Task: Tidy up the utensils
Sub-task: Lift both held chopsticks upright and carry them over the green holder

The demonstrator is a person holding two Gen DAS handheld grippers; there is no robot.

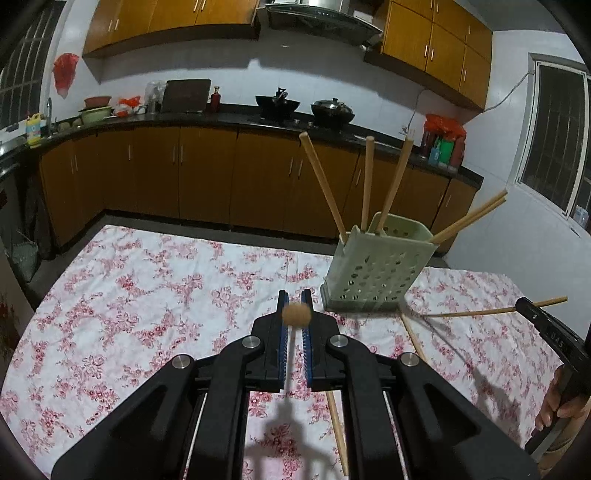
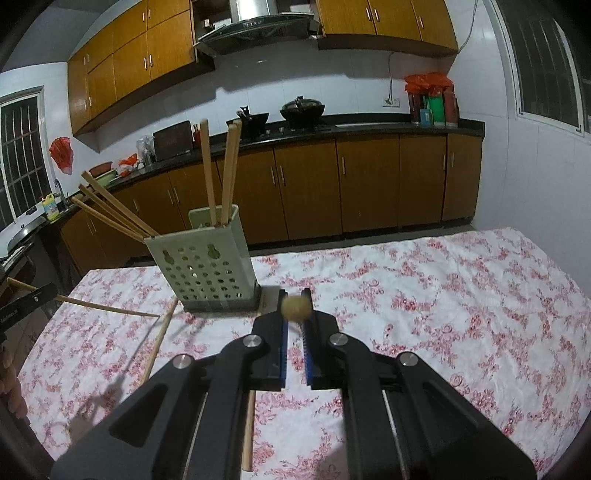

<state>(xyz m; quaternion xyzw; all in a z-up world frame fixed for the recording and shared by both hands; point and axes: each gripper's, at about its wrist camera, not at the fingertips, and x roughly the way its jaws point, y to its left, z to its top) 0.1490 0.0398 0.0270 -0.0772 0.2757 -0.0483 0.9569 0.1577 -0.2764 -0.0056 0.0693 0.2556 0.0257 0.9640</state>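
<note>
A pale green perforated utensil holder (image 1: 376,273) (image 2: 207,266) stands on the floral tablecloth with several wooden chopsticks (image 1: 325,184) (image 2: 208,173) leaning in it. My left gripper (image 1: 295,306) is shut on a chopstick seen end-on, its round tip (image 1: 296,314) between the jaws. My right gripper (image 2: 295,304) is likewise shut on a chopstick, tip (image 2: 294,309) end-on. In each view the other gripper shows at the frame edge with its chopstick (image 1: 495,312) (image 2: 99,306) pointing toward the holder's base. Loose chopsticks (image 1: 338,432) (image 2: 159,343) lie on the cloth.
The table (image 1: 147,295) (image 2: 443,295) carries a white cloth with red flowers. Behind it run brown kitchen cabinets (image 1: 207,170), a dark counter with woks (image 1: 332,109) and a range hood (image 2: 255,26). A hand (image 1: 557,402) holds the other gripper.
</note>
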